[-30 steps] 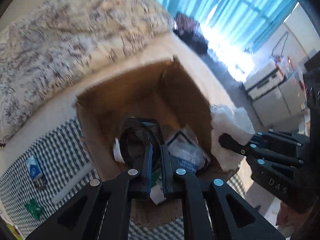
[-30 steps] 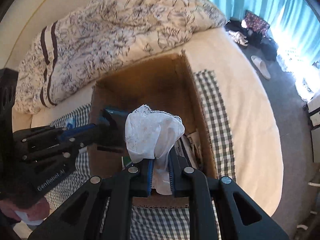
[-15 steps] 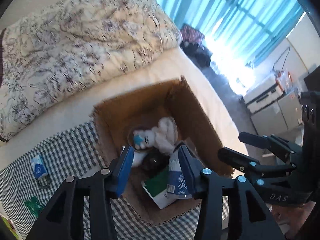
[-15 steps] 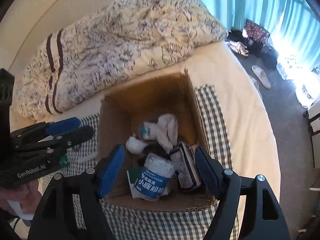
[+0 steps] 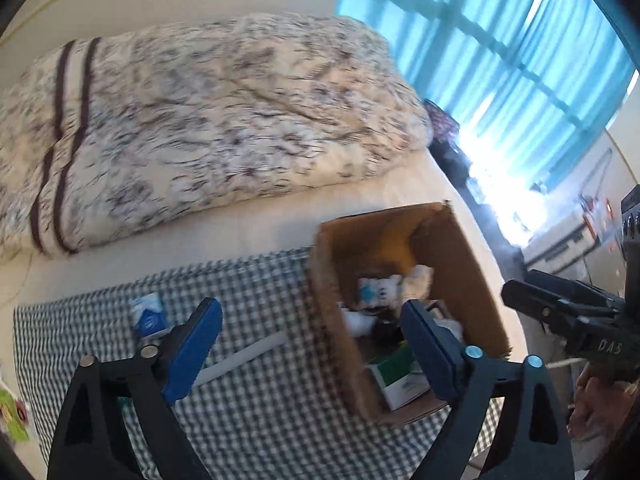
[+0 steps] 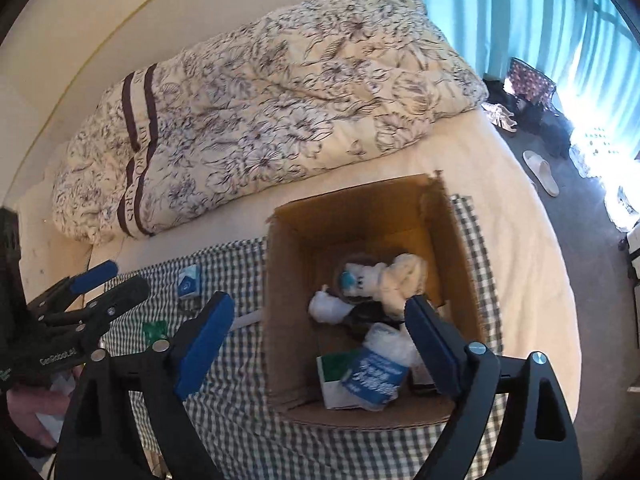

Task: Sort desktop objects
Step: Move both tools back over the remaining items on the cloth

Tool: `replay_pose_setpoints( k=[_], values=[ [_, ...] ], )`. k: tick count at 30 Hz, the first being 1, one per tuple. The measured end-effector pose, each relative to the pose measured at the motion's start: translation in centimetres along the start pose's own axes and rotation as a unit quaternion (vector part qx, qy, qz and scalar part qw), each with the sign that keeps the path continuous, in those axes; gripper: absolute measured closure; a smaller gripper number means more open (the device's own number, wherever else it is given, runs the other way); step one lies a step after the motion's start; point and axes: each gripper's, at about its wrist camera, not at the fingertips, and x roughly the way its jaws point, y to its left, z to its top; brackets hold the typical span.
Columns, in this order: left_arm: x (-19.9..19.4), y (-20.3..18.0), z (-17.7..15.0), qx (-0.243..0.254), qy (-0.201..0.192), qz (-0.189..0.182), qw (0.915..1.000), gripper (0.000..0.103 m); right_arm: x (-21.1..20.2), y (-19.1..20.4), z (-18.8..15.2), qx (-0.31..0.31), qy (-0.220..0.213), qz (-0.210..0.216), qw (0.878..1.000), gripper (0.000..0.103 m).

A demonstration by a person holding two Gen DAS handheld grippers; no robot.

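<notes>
An open cardboard box (image 6: 280, 280) stands on a checked cloth (image 6: 240, 420) on the bed. Inside lie a white plush toy (image 6: 388, 276), a white wad (image 6: 326, 308), a dark item (image 6: 364, 314), a tissue pack with a blue label (image 6: 376, 372) and a green-and-white carton (image 6: 334, 372). My right gripper (image 6: 320, 308) hangs open and empty above the box. My left gripper (image 5: 310, 320) is open and empty over the box's left wall (image 5: 332, 320). On the cloth left of the box lie a small blue packet (image 6: 188, 282), a white stick (image 6: 248, 320) and a green packet (image 6: 155, 330).
A flowered duvet (image 6: 260, 120) is bunched on the mattress behind the box. Right of the bed are the floor, a slipper (image 6: 542, 172) and teal curtains (image 6: 560, 20). In the left wrist view, the right gripper (image 5: 516, 286) is beside the box, with white furniture (image 5: 560, 240) beyond.
One second ago the left gripper was shut on a black ring and the right on a white cloth. Both opened over the box, rose and pulled back; the left swung left.
</notes>
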Motion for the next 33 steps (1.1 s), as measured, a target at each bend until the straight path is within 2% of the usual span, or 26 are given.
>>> replay_pose_setpoints(
  k=[6, 9, 12, 18, 21, 25, 28, 33],
  values=[
    [-2.9, 6.5, -4.7, -0.017, -0.02, 0.062, 0.9977, 0.005, 1.0, 3.6, -1.5, -0.007, 0.014, -0.01, 1.0, 0.013],
    [-4.2, 9.4, -6.7, -0.016, -0.024, 0.095, 0.995, 0.005, 1.6, 6.7, -3.1, -0.023, 0.021, 0.006, 1.0, 0.011],
    [-5.6, 12.3, -9.0, -0.025, -0.038, 0.135, 0.9898, 0.005, 2.3, 9.8, -4.6, -0.051, 0.029, 0.018, 0.998, 0.011],
    [-7.2, 18.0, -12.2, -0.067, -0.044, 0.177, 0.9809, 0.005, 4.6, 15.1, -7.2, -0.107, 0.06, 0.031, 0.992, 0.011],
    [-8.0, 19.8, -12.7, -0.07, -0.045, 0.174, 0.9812, 0.005, 5.6, 16.8, -7.9, -0.117, 0.071, 0.033, 0.99, 0.011],
    [-8.6, 22.3, -13.5, -0.09, -0.041, 0.126, 0.9871, 0.0, 7.4, 18.8, -9.4, -0.132, 0.087, 0.021, 0.987, 0.011],
    [-8.2, 23.6, -14.4, -0.099, -0.031, 0.147, 0.9837, 0.0, 8.8, 19.6, -10.7, -0.131, 0.104, 0.013, 0.986, 0.011],
    [-6.3, 25.3, -15.7, -0.101, 0.011, 0.181, 0.9781, 0.0, 10.7, 20.4, -12.3, -0.128, 0.13, 0.001, 0.983, 0.011]
  ],
)
